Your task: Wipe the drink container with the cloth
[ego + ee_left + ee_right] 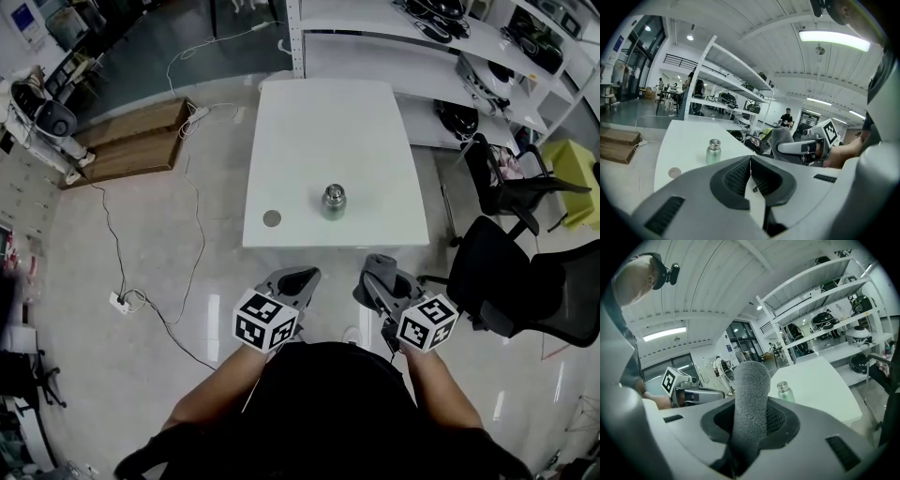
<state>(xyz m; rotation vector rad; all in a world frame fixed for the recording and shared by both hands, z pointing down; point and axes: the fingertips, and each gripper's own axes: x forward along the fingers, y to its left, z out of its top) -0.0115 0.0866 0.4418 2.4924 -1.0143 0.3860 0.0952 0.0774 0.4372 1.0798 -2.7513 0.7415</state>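
In the head view, the drink container (334, 201) stands upright on the white counter (319, 112), near its lower edge, in the middle of the frame. A small round disc (272, 218) lies to the left of it, apart from it. Both tools are below the counter edge, at the lower middle of the frame. The left hand-held gripper (296, 277) carries nothing, and the right hand-held gripper (386, 281) pinches the grey cloth (378, 262).

In the left gripper view, the jaws are pressed together with nothing between them. The container shows small at the middle left, well apart from the jaws.

In the right gripper view, the jaws are closed on the cloth, which rises as a thick grey roll in the centre of the frame. The container is just right of the roll in the picture, but far behind it on the counter.

I judge that the cloth is already taken, but the wiping is not begun: nothing touches the container. What is left is reaching it, probably steadying it, and then wiping.
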